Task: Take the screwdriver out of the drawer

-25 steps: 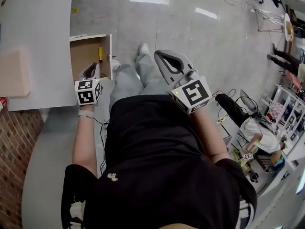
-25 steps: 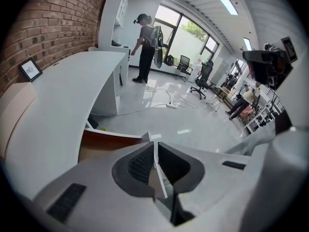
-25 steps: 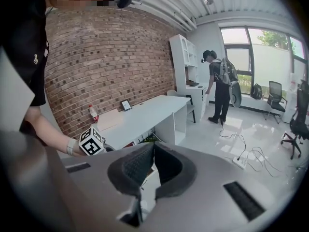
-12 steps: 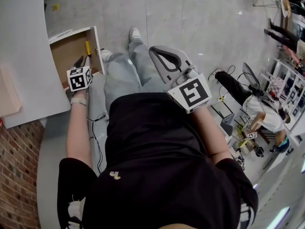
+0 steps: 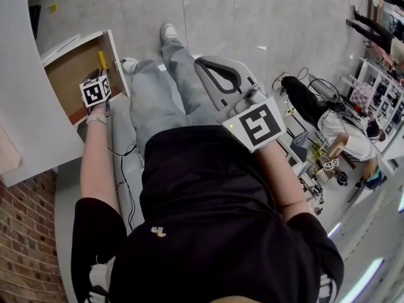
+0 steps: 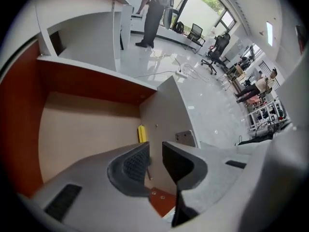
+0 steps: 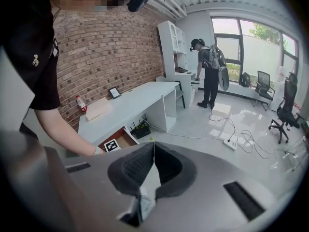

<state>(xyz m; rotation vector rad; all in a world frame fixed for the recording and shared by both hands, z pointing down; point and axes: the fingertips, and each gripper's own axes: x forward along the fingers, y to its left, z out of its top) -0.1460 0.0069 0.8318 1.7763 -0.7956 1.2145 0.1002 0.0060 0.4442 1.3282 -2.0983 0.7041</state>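
Your left gripper (image 5: 95, 76) has moved forward. A second ago it hung at the edge of the open drawer (image 5: 63, 84); now it is over the drawer, with its tips near the yellow screwdriver (image 5: 101, 59). Your left arm is stretched further. Your head has probably turned too, since the drawer now shows further left.
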